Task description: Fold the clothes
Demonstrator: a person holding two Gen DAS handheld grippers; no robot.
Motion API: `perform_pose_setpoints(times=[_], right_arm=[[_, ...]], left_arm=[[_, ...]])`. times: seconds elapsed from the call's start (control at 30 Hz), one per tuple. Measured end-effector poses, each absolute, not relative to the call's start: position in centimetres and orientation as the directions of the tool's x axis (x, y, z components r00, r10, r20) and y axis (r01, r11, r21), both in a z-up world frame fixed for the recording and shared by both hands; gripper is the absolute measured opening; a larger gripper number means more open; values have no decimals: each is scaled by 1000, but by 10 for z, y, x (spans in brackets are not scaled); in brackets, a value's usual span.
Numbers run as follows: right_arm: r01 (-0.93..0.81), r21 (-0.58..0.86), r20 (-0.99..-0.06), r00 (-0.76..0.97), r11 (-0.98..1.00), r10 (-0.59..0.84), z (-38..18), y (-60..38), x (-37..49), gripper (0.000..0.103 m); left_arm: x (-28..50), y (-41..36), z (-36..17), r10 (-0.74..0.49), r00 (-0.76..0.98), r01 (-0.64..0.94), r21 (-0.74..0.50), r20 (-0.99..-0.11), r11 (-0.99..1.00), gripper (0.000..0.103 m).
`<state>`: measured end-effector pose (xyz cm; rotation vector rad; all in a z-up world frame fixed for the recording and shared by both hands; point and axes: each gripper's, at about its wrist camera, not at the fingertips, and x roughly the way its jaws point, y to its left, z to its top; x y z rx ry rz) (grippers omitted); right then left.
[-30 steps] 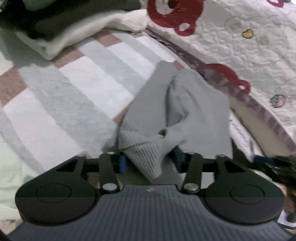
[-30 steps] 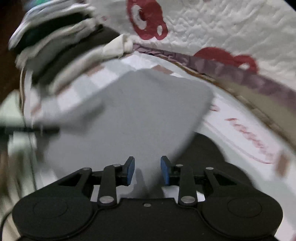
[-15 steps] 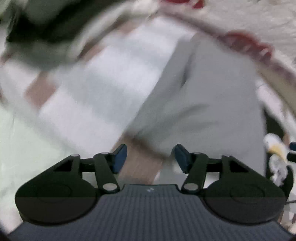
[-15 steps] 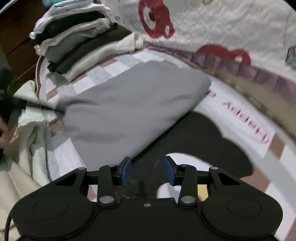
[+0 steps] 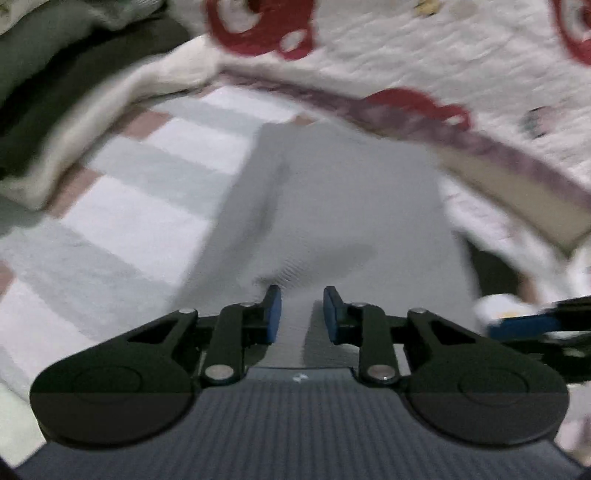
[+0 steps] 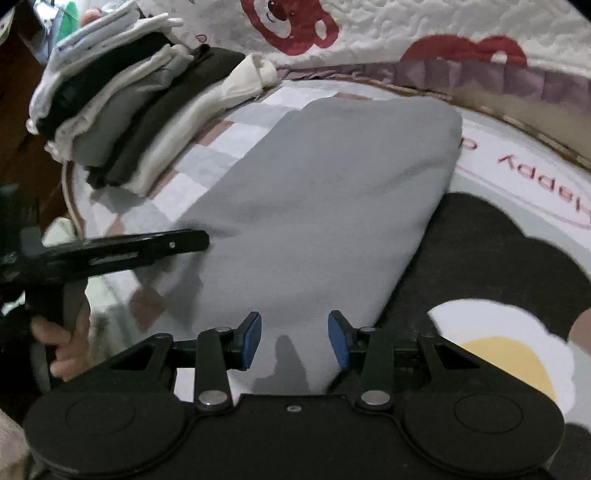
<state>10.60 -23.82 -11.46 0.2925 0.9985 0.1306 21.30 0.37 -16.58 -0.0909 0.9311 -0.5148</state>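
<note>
Grey knit garment point(image 6: 325, 206) lies folded flat on the checked blanket point(image 6: 207, 166), beside the stack of folded clothes point(image 6: 125, 110). Left gripper point(image 5: 301, 310) has just been closing, its 2 pads parted over cloth, nothing pinched. Right gripper point(image 6: 294, 338) gapes, empty. Risk: a shallow pinch catches 1 layer only, dragging the fold open.

The folded garment point(image 6: 325, 206) is plain mid-grey; the bed cover point(image 6: 207, 162) beneath it is checked in white, pale grey-green and dusty pink, with pink lettering on white at the right; the quilt point(image 6: 388, 26) behind is white with red bear figures and a mauve ruffled border; the stack of folded clothes point(image 6: 122, 122) runs white, black, cream, grey and dark olive; each tool point(image 6: 294, 334) point(image 5: 302, 314) is black with blue pads point(image 6: 251, 338).
</note>
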Motion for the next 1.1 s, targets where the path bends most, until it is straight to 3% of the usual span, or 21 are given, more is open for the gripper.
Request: perform_pose_setpoints(times=[0.1,0.17,0.43,0.5,0.53,0.6,0.67,0.73,0.83,0.97,1.1], right_arm=[[62,275,-826,526,959,203,-120,-242,94,45],[128,364,-821,512,923,253,-124,-253,85,45],[261,590,-757,509,764,410,-153,-285,80,46],[301,652,-728,504,696,465,-163,-289,81,46],[318,674,-717,500,666,486,-168,-289,83,46],[320,678,-714,501,662,490,-171,-287,86,46],[302,655,-728,500,693,469,-169,-281,90,46],[293,627,-745,496,722,446,-170,-276,93,47],[294,643,-740,474,707,477,-175,-275,91,47],[286,690,-706,465,664,534,-179,-270,90,50],[257,722,-670,490,642,557,-182,-268,89,50]], left_arm=[[224,27,-169,-499,456,286,-409,-737,866,25],[230,39,-171,-517,439,230,-464,-734,855,25],[233,36,-157,-408,447,248,-328,-796,911,25],[220,38,-137,-313,600,255,-194,-737,947,39],[213,39,-127,-306,660,270,-163,-686,949,39],[212,39,-119,-436,657,348,-266,-615,899,42],[218,34,-123,-511,610,375,-347,-606,860,42],[223,24,-139,-518,535,380,-358,-667,853,42],[226,15,-166,-419,483,342,-275,-769,899,41],[226,8,-172,-365,510,337,-210,-779,918,50],[228,9,-172,-368,506,338,-213,-780,916,51]])
